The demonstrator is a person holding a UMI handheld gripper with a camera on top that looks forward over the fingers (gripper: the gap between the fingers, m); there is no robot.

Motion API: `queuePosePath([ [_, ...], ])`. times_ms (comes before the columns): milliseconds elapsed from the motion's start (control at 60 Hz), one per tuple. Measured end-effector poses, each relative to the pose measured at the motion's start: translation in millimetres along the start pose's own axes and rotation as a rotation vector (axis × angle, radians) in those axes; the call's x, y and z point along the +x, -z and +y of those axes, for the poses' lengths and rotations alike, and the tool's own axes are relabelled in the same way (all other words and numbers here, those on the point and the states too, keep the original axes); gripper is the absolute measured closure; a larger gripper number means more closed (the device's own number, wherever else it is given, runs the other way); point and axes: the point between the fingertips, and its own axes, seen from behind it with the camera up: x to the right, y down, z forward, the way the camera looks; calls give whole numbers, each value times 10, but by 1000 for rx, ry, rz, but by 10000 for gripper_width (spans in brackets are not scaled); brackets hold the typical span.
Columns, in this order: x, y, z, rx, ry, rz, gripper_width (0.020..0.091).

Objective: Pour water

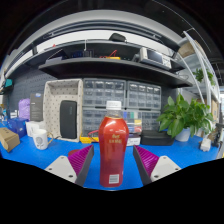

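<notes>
A red bottle point(113, 150) with a white cap and a pale label low on its front stands upright between the two fingers of the tool point(113, 163). The magenta pads point(79, 160) face the bottle from either side, and a strip of blue shows between each pad and the bottle's wall, so the tool is open around it and not pressing on it. The bottle's base appears to rest on the blue counter point(175, 152), close to its near edge, though the very bottom of the bottle is partly masked by the fingers.

Further back on the counter, to the left of the bottle, sits a white cup-like container point(38, 135), with a cardboard box point(8, 139) just beside it toward the counter's left edge. Behind these stands a tall light-coloured box with a dark opening in its front point(63, 108). At the counter's far edge runs a cabinet of small clear drawers point(122, 95). To the right, well apart from the bottle, a green leafy plant point(186, 115) stands near the counter's right edge. A dark shelf point(105, 65) carrying assorted items hangs above the drawers.
</notes>
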Motion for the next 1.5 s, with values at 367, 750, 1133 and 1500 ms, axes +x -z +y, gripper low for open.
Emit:
queuePosePath([
  [367,-57,-317,16,25,42,2,703],
  [750,-132,-384,12,-4,71,-44,860],
  [1133,-1150,-1035,-582,95,947,-132,861],
  [1500,-2219,-1476,-707,233,1701,-150,863],
])
